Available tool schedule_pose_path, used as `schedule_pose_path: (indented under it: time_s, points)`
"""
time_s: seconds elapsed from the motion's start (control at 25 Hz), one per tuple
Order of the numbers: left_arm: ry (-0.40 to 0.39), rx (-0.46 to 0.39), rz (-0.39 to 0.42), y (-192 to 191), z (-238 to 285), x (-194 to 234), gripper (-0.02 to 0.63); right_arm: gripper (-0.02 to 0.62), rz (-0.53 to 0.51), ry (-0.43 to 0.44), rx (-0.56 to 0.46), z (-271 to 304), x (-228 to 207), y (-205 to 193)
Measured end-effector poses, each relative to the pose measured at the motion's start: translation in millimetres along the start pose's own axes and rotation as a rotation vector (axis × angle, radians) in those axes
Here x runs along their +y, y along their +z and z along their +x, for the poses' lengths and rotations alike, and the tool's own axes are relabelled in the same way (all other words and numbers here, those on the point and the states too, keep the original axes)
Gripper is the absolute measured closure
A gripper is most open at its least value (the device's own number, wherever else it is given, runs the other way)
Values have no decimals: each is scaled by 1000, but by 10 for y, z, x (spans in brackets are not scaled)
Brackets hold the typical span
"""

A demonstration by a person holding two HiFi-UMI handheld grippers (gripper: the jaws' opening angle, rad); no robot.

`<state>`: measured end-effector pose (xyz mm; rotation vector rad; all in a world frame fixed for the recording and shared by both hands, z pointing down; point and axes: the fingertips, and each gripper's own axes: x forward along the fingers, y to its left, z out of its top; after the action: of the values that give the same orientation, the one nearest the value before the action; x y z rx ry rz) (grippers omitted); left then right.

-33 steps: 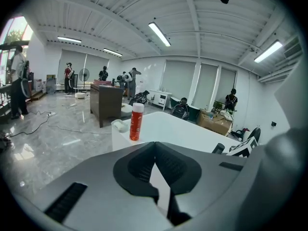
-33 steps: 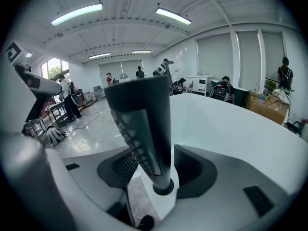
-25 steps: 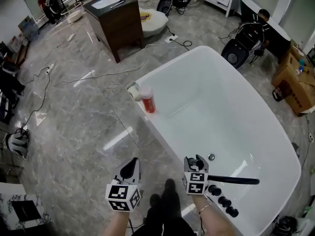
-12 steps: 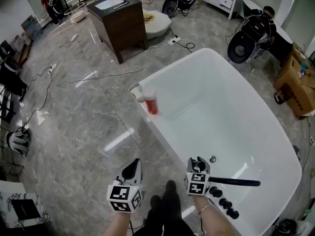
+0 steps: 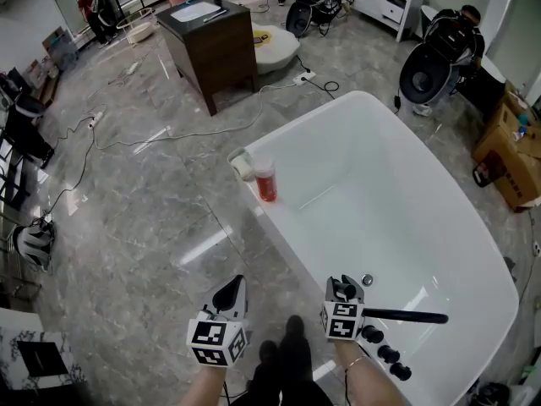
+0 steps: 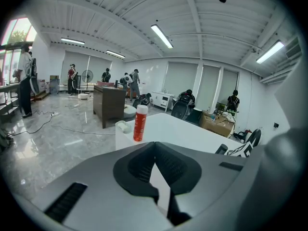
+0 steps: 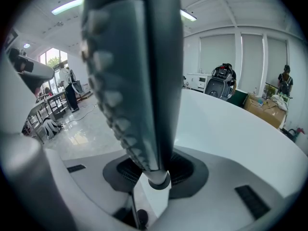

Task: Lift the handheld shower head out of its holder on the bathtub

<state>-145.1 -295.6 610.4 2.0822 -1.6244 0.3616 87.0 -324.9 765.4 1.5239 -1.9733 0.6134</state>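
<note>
The dark handheld shower head (image 7: 139, 71) stands upright at the near rim of the white bathtub (image 5: 380, 193). My right gripper (image 7: 154, 172) is shut on its lower stem; its jaws have just been closing with the shower head between them. In the head view the right gripper (image 5: 342, 293) sits at the tub's near rim around the shower head (image 5: 341, 288). The left gripper (image 5: 230, 293) hovers over the floor to the left of the tub. In its own view the left gripper (image 6: 155, 148) is shut, with nothing between its pads.
A black spout (image 5: 406, 316) reaches over the tub beside several black knobs (image 5: 385, 353). A red bottle (image 5: 266, 180) and a white dish (image 5: 242, 164) stand on the far left rim. A dark cabinet (image 5: 211, 36) and cables lie beyond.
The head view has tipped a little, so the tub and cabinet sit lower in the picture. Both grippers stay where they were.
</note>
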Motion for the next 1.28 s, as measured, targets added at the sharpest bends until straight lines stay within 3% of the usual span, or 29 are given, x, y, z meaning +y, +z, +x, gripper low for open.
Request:
schedule_pose_path:
  time_s: [0.88,1.28]
  points:
    - [-44,-65,-3,296,-497,-82,589,469,-35,-15,-117,-765,197,596]
    - [-64,-93,-2,303,-818,-192,589,469,-35,-35,-150,-1259,237,627]
